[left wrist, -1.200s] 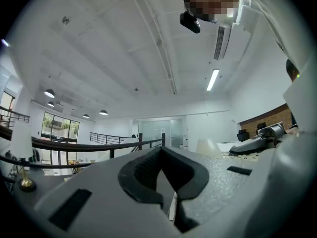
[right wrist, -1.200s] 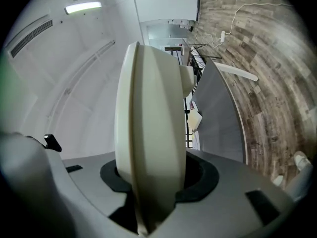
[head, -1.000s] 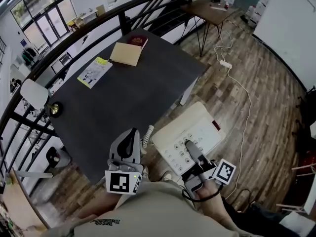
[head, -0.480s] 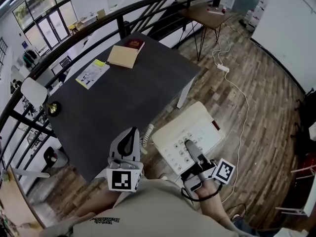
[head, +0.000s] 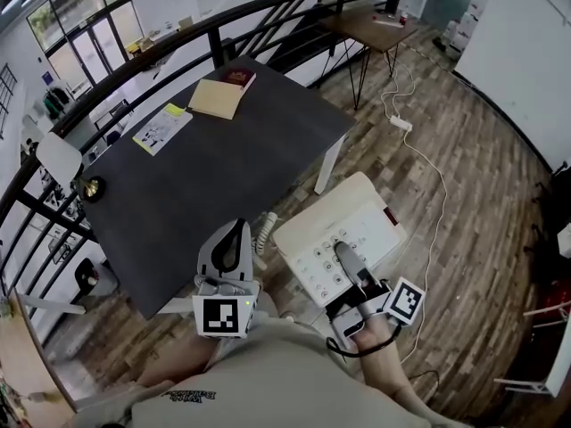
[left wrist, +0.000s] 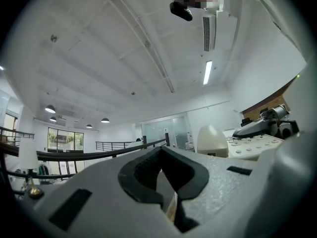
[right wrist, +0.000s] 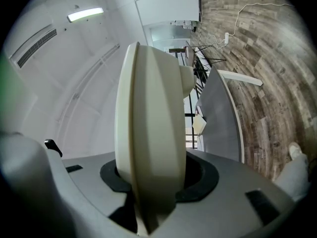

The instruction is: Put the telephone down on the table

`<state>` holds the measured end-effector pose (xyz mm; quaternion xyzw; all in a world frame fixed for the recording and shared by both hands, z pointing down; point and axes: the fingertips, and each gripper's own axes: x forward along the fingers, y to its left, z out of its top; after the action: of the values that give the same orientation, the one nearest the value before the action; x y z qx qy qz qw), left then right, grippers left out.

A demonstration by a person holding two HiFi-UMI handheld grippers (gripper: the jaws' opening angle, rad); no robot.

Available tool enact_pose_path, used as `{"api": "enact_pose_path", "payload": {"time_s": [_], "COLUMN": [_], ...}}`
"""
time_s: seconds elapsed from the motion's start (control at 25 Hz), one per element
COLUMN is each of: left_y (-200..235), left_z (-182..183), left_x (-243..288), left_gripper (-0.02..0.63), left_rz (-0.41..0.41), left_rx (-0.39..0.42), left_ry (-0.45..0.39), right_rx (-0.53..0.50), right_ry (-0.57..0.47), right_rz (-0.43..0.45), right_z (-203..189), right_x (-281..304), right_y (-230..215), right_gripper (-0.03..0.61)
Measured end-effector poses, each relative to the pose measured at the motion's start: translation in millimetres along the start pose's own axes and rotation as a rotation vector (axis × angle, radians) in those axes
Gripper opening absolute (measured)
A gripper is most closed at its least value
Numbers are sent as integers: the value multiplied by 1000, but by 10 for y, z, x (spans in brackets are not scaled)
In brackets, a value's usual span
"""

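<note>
The cream telephone (head: 343, 226) hangs in the air over the wooden floor, just right of the dark grey table's (head: 223, 172) near corner. My right gripper (head: 342, 255) is shut on its near edge, its upper finger lying across the keypad. In the right gripper view the telephone (right wrist: 148, 128) stands edge-on between the jaws of the right gripper (right wrist: 151, 185). Its coiled cord (head: 264, 232) dangles at its left side. My left gripper (head: 235, 234) is beside that cord, level and shut, with nothing visibly held. From the left gripper view the telephone (left wrist: 218, 143) shows at the right of the left gripper (left wrist: 163, 177).
On the table's far end lie a tan pad (head: 214, 99), a dark red booklet (head: 239, 77) and a leaflet (head: 161, 128). A white-shaded lamp (head: 58, 160) stands at its left edge. A black railing (head: 214, 38) runs behind. A power strip (head: 399, 123) and cable lie on the floor.
Both grippers and the telephone have shifted a little forward, closer to the table's near corner. Both grips look the same as before.
</note>
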<state>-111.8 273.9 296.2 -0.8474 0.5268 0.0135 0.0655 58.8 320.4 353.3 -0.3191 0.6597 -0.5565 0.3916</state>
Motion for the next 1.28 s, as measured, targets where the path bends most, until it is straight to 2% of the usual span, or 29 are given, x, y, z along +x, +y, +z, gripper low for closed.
{"api": "enact_pose_path", "payload": {"time_s": [0.2, 0.4, 0.68, 1.0, 1.28], "left_y": [-59, -80, 65, 149, 280], "left_z": [-103, -243, -473, -619, -790], "left_x": [29, 304, 1075, 1851, 2536], "left_gripper": [3, 3, 3, 3, 3], "left_rz": [-29, -49, -83, -105, -138], "left_rx": [14, 7, 16, 11, 8], "left_ry": [9, 4, 8, 34, 55], "right_rx": [-9, -7, -16, 35, 27], "right_ry": [1, -20, -40, -63, -75], "right_rz": [2, -3, -10, -58, -96], "right_z": [23, 254, 756, 1290, 1714], "right_x": [-4, 106, 605, 1102, 1594], "right_y": [-59, -238, -497, -801, -928], "right_gripper": [190, 190, 190, 190, 190]}}
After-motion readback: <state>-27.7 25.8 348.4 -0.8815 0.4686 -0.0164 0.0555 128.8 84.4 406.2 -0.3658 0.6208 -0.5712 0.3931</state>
